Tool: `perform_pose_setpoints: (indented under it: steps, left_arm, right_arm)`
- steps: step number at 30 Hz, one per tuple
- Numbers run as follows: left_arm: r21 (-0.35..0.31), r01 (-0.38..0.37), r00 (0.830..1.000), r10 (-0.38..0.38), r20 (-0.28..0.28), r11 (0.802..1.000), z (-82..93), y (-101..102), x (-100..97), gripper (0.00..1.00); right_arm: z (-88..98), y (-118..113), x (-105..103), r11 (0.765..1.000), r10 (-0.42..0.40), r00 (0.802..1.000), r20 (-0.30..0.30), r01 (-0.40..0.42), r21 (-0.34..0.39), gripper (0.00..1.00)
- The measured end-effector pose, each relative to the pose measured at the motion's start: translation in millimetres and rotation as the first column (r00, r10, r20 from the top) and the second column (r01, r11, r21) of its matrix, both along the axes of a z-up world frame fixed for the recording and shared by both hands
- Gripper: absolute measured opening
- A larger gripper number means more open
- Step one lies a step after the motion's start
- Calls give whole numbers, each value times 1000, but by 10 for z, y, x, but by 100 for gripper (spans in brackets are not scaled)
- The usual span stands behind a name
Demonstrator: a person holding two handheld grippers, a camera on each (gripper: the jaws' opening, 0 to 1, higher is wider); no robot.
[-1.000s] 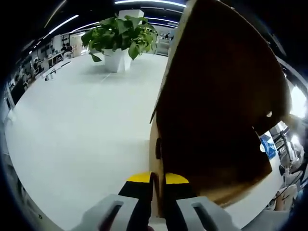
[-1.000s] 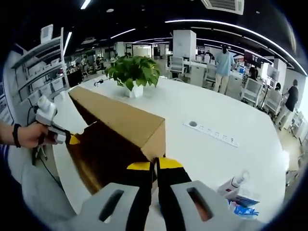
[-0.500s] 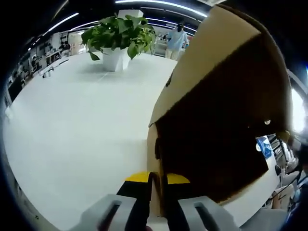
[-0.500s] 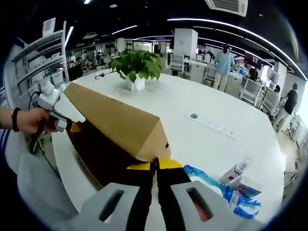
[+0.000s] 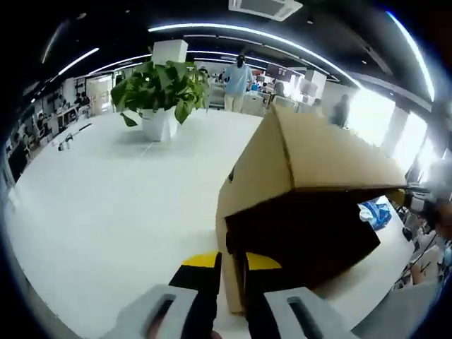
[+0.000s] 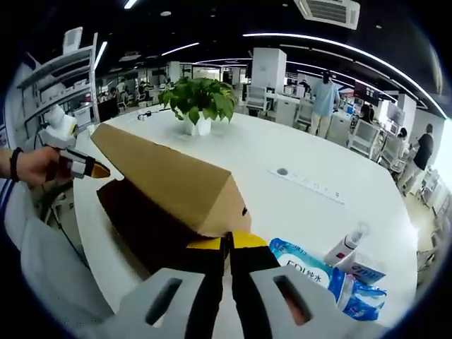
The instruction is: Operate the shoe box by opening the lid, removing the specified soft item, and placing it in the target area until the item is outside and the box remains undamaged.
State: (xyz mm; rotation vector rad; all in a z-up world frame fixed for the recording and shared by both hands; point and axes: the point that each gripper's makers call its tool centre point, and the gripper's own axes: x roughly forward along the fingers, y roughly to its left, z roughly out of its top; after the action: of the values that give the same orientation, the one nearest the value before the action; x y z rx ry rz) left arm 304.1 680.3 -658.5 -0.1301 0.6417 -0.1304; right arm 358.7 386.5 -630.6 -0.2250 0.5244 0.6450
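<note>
In the left gripper view the cardboard lid (image 5: pixel 311 152) has swung further up and away since a second ago, so its tan outer face now shows above the dark inside where before it loomed close and dark. The left gripper (image 5: pixel 231 265) has its jaws clenched on a thin cardboard edge of the shoe box (image 5: pixel 229 233) near the corner. Behind, a potted plant (image 5: pixel 159 92) in a white pot stands well back on the white tabletop (image 5: pixel 106 205), and a blue packet (image 5: pixel 374 212) shows past the box's far end. A person in a light shirt stands in the background.

In the right gripper view the lid (image 6: pixel 166 180) is tilted up higher than before, and a blue soft pack (image 6: pixel 304 265) lies uncovered on the tabletop (image 6: pixel 296 162) just beside the box. The right gripper (image 6: pixel 229 246) has its jaws pinched on the lid's near corner. The left gripper (image 6: pixel 81 167) with the hand holding it (image 6: pixel 32 166) is at the lid's far corner. A white bottle (image 6: pixel 346 247) and a small carton (image 6: pixel 364 268) lie near the pack; the plant (image 6: pixel 198 102) stands beyond the box. Whether any soft item is inside the box is hidden by the lid.
</note>
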Motion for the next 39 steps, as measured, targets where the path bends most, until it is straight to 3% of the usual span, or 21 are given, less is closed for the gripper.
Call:
perform_pose_setpoints:
  steps: [8, 15, 25, 39]
  left_arm:
    - [-8, 56, 998, -55, 42, 998, 103, -83, -35, 12]
    - [0, 92, 994, -92, 67, 996, 161, -161, -78, 11]
    - [3, 102, 994, -102, 48, 995, 67, -129, -207, 11]
    - [56, 130, 991, -131, -1, 990, -68, -128, -349, 11]
  right_arm:
    - [-91, -25, -72, 1000, -15, 1000, -27, 16, 13, 0]
    - [-209, -81, -176, 998, -40, 996, -86, 45, 49, 0]
    - [-316, -62, -296, 997, -42, 992, -123, 50, 66, 0]
    - [-530, -59, -402, 991, -59, 981, -184, 80, 105, 0]
